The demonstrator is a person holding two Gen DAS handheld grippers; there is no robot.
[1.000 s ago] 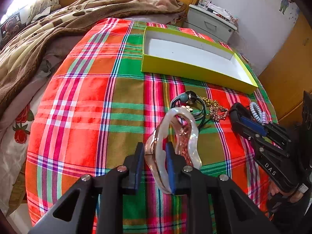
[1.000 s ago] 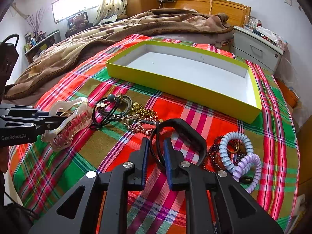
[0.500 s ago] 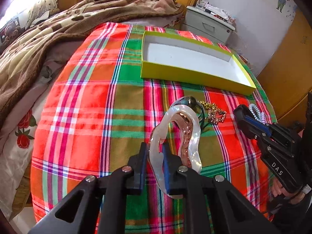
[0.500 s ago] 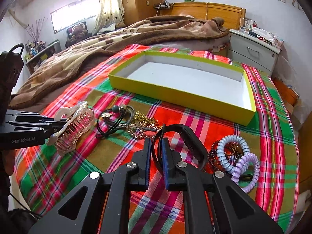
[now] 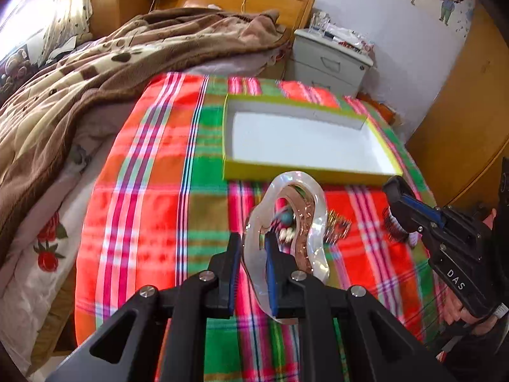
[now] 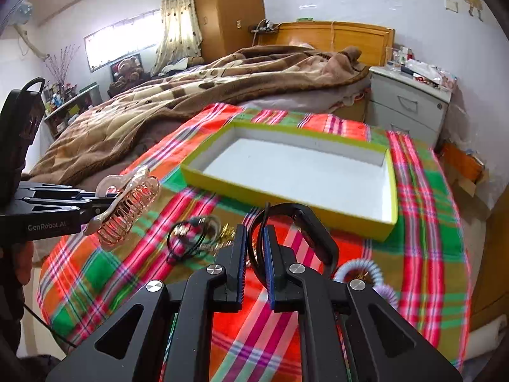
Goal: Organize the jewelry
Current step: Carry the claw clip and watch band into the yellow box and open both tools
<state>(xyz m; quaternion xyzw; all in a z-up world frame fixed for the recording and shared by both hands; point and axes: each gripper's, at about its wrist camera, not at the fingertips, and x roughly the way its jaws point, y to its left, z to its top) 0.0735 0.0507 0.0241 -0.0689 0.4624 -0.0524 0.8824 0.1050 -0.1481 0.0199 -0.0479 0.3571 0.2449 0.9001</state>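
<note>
My left gripper (image 5: 253,245) is shut on one edge of a translucent pearly pink hair claw (image 5: 313,219), held above the plaid cloth; from the right wrist view the gripper (image 6: 106,205) and the claw (image 6: 130,207) hang at the left. My right gripper (image 6: 254,238) is shut on a black looped hair clip (image 6: 310,226), also lifted off the cloth; it shows at the right (image 5: 394,189) in the left wrist view. Beyond both lies a yellow-green box (image 5: 305,172) (image 6: 286,197) with a bare white inside.
On the cloth below lie black hair ties (image 6: 187,238), a gold chain (image 6: 227,232) and spiral hair ties (image 6: 366,270). A brown blanket (image 5: 95,73) covers the bed's left side. A grey nightstand (image 6: 410,108) and a wooden wardrobe (image 5: 461,111) stand at the right.
The left jaws closed on the hair claw. Both grippers have risen, lifting the claw and the black clip off the cloth, and the box now sits lower in both views.
</note>
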